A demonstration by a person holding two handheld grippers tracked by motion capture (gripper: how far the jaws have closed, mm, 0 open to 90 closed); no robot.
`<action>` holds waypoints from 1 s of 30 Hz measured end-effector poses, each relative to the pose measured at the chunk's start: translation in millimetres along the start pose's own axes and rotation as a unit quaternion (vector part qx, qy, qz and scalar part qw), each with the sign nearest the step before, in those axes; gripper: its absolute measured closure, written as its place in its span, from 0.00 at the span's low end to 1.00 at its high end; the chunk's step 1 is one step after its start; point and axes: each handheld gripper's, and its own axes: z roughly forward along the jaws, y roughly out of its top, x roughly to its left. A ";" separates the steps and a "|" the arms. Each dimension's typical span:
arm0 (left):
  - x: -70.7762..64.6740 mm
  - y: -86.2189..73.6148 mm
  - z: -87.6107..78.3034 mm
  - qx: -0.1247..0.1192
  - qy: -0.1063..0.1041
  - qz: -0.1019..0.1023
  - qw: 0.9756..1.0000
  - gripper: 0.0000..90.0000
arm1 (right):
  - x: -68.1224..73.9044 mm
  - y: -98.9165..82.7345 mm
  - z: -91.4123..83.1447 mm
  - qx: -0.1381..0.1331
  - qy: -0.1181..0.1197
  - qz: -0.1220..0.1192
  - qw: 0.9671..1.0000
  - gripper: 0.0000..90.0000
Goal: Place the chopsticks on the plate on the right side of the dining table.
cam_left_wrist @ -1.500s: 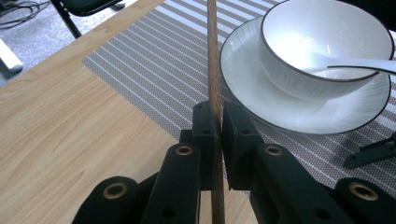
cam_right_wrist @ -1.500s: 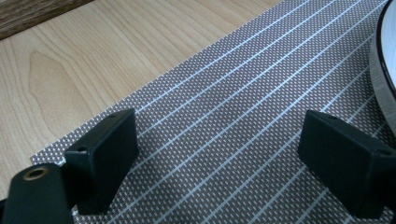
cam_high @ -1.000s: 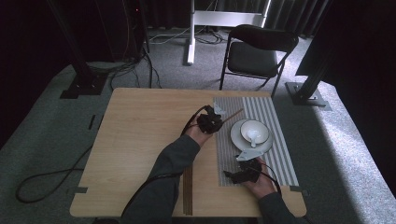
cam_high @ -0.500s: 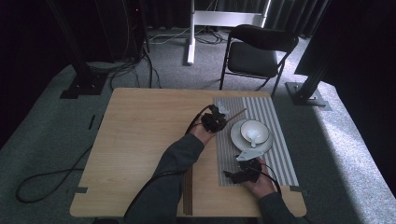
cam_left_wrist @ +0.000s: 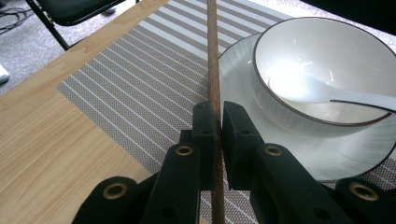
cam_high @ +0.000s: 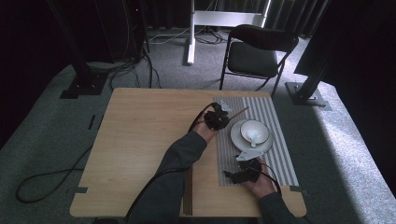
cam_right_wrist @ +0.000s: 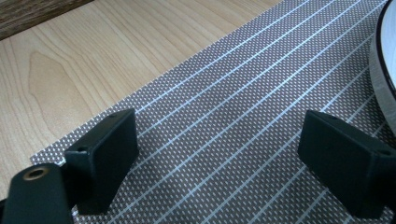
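Note:
My left gripper (cam_high: 218, 116) (cam_left_wrist: 219, 112) is shut on a thin brown wooden chopstick (cam_high: 240, 112) (cam_left_wrist: 212, 56), which runs away from the jaws over the striped placemat (cam_high: 275, 154) (cam_left_wrist: 140, 93). Just right of it a white bowl (cam_high: 254, 132) (cam_left_wrist: 327, 56) holding a white spoon (cam_high: 253, 136) (cam_left_wrist: 327, 93) stands on a grey plate (cam_high: 238, 140) (cam_left_wrist: 280, 154). My right gripper (cam_high: 227, 176) (cam_right_wrist: 229, 154) is open, low over the mat's (cam_right_wrist: 224, 93) near left corner, nothing between its jaws. The plate's rim (cam_right_wrist: 385, 56) lies at its right.
The mat covers the right part of a light wooden table (cam_high: 140, 140) (cam_right_wrist: 93, 46). A dark wooden strip (cam_high: 187, 196) lies near the front edge. A black folding chair (cam_high: 261, 51) stands behind the table, and cables (cam_high: 42, 182) trail on the floor at left.
My left gripper, still holding the chopstick, has drifted slightly right toward the plate. The right gripper has stayed put.

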 end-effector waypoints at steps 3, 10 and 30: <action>0.1 1.3 3.5 -0.001 -0.001 -0.002 1.000 0.93 | 0.0 0.0 0.0 0.000 0.000 0.000 1.000 0.12; -1.3 4.5 9.7 -0.004 -0.009 -0.002 1.000 0.93 | -0.1 0.0 0.0 0.000 0.000 0.000 1.000 0.12; -5.3 6.5 30.4 0.004 -0.016 -0.001 1.000 0.93 | -0.1 -0.1 0.0 0.000 -0.001 -0.001 1.000 0.12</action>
